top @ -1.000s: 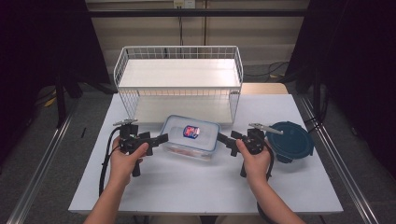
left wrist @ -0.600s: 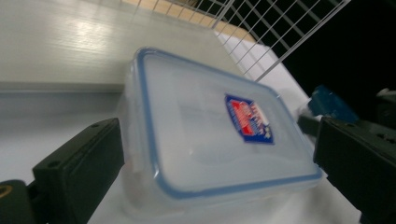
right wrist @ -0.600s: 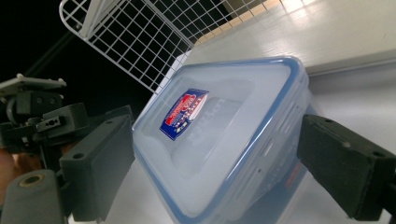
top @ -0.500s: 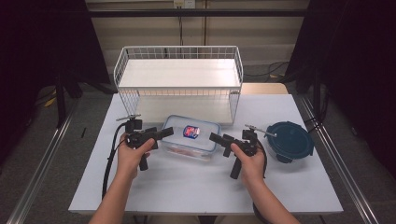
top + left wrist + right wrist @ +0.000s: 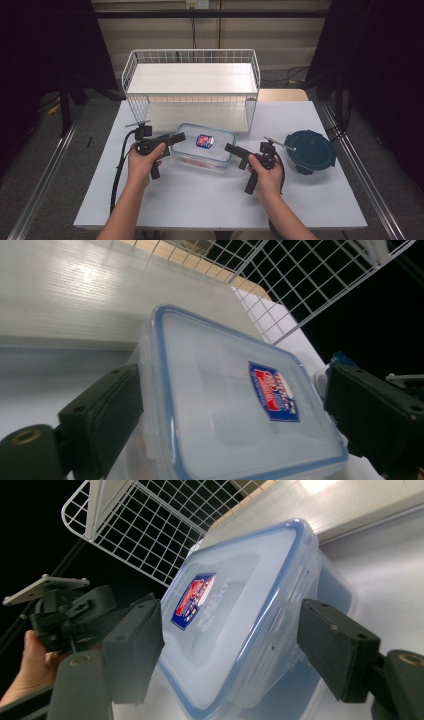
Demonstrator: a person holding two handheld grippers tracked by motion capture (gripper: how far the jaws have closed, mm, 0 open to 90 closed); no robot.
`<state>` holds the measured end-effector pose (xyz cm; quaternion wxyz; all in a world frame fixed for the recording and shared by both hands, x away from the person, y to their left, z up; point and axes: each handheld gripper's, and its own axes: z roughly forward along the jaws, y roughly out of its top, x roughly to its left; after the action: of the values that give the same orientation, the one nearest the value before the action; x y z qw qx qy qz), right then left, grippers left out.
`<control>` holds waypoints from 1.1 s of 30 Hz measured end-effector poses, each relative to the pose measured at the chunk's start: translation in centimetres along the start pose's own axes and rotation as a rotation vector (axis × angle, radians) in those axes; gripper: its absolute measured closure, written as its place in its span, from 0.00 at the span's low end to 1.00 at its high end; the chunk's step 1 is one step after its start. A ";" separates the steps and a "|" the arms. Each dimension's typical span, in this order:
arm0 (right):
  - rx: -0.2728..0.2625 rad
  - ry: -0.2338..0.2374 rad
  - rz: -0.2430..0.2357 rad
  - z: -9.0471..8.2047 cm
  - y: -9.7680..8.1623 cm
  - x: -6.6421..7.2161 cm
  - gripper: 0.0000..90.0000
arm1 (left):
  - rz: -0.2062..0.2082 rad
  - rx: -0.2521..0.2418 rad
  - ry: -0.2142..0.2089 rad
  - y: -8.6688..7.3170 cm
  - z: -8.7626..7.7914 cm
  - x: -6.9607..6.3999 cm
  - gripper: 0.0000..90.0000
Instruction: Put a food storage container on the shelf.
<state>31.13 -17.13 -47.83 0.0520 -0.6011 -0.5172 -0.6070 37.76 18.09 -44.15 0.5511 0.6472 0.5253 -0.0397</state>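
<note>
A clear rectangular container (image 5: pixel 202 147) with a blue-rimmed lid and a red-and-blue sticker lies in the middle of the white table (image 5: pixel 210 200). My left gripper (image 5: pixel 179 137) reaches in at its left end. In the left gripper view the container (image 5: pixel 225 400) sits between the jaws, which have just been closing, and both pads lie against its sides. My right gripper (image 5: pixel 229 148) meets the right end. There too the jaws have just been closing, and they flank the container (image 5: pixel 240 615) with the pads on its edges.
A white wire shelf basket (image 5: pixel 192 82) stands just behind the container. A round dark-blue lidded container (image 5: pixel 310 150) sits to the right of my right hand. The table's front half is bare.
Both grippers have moved inward from beside the container to its two ends. Their jaws now bracket it.
</note>
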 end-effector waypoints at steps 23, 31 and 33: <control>-0.003 -0.050 0.126 0.6 -1.4 -1.3 0.46 | -0.067 0.072 0.038 -0.3 1.3 2.3 0.27; -0.024 -0.050 0.160 0.8 -1.5 -1.5 0.46 | -0.104 0.084 0.041 -0.5 2.0 2.8 0.28; -0.030 -0.048 0.175 0.8 -1.5 -1.7 0.47 | -0.105 0.071 0.023 -0.5 2.2 2.9 0.29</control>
<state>31.05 -16.81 -50.20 0.0833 -0.6592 -0.4548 -0.5931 39.81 18.21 -47.13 0.5191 0.6381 0.5630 -0.0798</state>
